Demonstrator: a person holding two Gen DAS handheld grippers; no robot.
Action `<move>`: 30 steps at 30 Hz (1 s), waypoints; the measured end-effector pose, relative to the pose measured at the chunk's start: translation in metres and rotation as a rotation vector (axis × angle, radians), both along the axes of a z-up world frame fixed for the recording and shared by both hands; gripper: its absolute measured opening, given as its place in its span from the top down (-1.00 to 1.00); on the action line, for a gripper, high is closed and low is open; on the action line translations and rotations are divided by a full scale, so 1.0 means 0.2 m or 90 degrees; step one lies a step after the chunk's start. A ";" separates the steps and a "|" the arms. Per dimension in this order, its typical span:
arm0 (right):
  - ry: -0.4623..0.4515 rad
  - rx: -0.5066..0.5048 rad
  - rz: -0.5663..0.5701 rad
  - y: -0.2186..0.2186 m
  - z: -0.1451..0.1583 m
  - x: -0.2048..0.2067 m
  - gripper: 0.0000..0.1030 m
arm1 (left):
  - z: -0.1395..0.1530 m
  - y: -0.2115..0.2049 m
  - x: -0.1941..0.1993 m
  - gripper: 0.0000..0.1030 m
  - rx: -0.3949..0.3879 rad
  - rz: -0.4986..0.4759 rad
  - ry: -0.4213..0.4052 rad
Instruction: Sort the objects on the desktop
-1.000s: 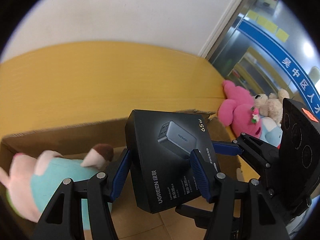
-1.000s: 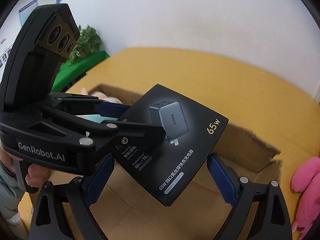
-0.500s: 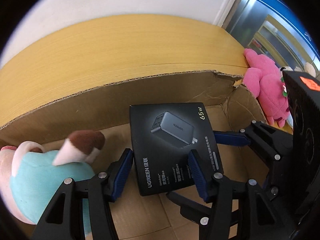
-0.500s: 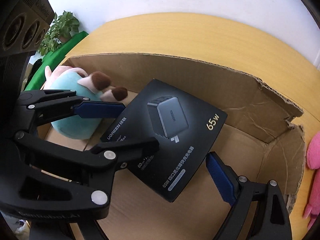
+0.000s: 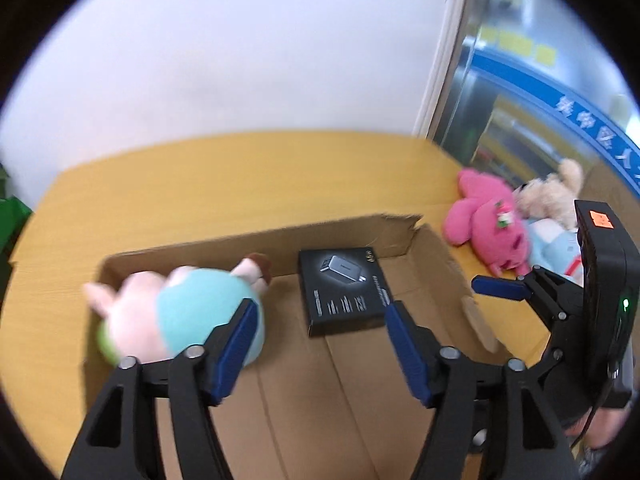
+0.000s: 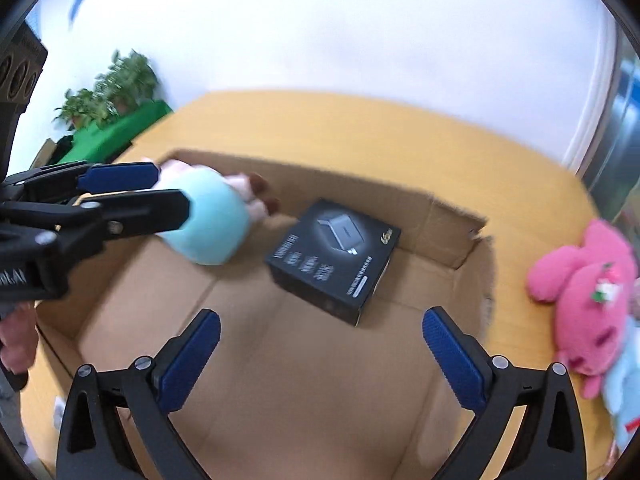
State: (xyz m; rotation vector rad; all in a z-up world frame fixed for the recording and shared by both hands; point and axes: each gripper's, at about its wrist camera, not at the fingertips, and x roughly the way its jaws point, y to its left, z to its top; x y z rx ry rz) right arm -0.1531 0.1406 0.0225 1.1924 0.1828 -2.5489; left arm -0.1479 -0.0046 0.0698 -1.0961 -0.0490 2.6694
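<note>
A black charger box (image 5: pixel 342 290) (image 6: pixel 334 258) lies flat on the floor of an open cardboard carton (image 5: pixel 280 232) (image 6: pixel 360 188), touched by neither gripper. My left gripper (image 5: pixel 320 312) (image 6: pixel 172 190) hovers above and short of it, jaws opening, nothing between the blue pads. My right gripper (image 6: pixel 320 316) hangs over the carton's bare floor, jaws opening wide and holding nothing; one of its fingers (image 5: pixel 498 287) shows in the left wrist view. A teal and pink plush (image 5: pixel 192 312) (image 6: pixel 212 224) lies in the carton's left part beside the box.
The carton stands on a yellow table (image 5: pixel 240 168) (image 6: pixel 360 120). To its right lie a pink plush (image 5: pixel 488 232) (image 6: pixel 588 288), a beige teddy (image 5: pixel 552 196) and a light blue plush (image 5: pixel 556 248). Green plants (image 6: pixel 112 92) stand far left. A white wall is behind.
The left gripper has let go of the black box, which now lies on the carton floor. Both grippers have drawn back and up, their jaws wider.
</note>
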 end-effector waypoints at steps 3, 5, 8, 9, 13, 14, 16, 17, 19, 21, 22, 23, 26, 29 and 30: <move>0.048 -0.007 0.003 -0.01 0.12 0.23 -1.00 | 0.11 -0.05 0.25 -0.59 -0.013 0.012 0.064; 0.066 -0.018 0.008 -0.02 0.17 0.37 -1.00 | 0.15 -0.08 0.39 -0.59 -0.017 0.026 0.088; 0.077 -0.012 0.010 -0.04 0.18 0.53 -1.00 | 0.17 -0.13 0.56 -0.59 -0.012 0.054 0.106; 0.081 -0.009 0.008 0.00 0.17 0.60 -1.00 | 0.17 -0.13 0.60 -0.59 -0.010 0.059 0.107; 0.073 -0.048 0.002 0.02 0.15 0.77 -1.00 | 0.15 -0.20 0.79 -0.59 -0.031 0.075 0.110; 0.067 -0.062 -0.001 0.04 0.14 0.80 -1.00 | 0.14 -0.21 0.82 -0.59 -0.037 0.076 0.108; 0.058 -0.071 -0.014 0.05 0.11 0.84 -1.00 | 0.11 -0.23 0.89 -0.59 -0.037 0.078 0.096; 0.051 -0.075 -0.018 0.06 0.09 0.87 -1.00 | 0.09 -0.24 0.91 -0.59 -0.032 0.079 0.088; 0.037 -0.085 -0.026 0.08 0.05 0.90 -1.00 | 0.04 -0.27 0.95 -0.59 -0.018 0.086 0.069; 0.032 -0.092 -0.031 0.08 0.03 0.93 -1.00 | -0.01 -0.27 1.01 -0.59 -0.010 0.088 0.058; 0.030 -0.092 -0.033 0.09 0.02 0.96 -1.00 | -0.03 -0.28 1.02 -0.59 -0.007 0.089 0.054; 0.030 -0.089 -0.032 0.08 0.01 0.97 -1.00 | -0.06 -0.28 1.04 -0.59 -0.006 0.089 0.046; 0.035 -0.080 -0.023 0.06 0.00 1.03 -0.99 | -0.11 -0.27 1.08 -0.59 0.005 0.089 0.031; 0.033 -0.093 -0.003 0.03 -0.01 1.09 -0.99 | -0.16 -0.26 1.12 -0.59 0.014 0.085 0.023; 0.031 -0.095 0.001 0.02 -0.02 1.11 -0.99 | -0.17 -0.25 1.12 -0.59 0.018 0.085 0.021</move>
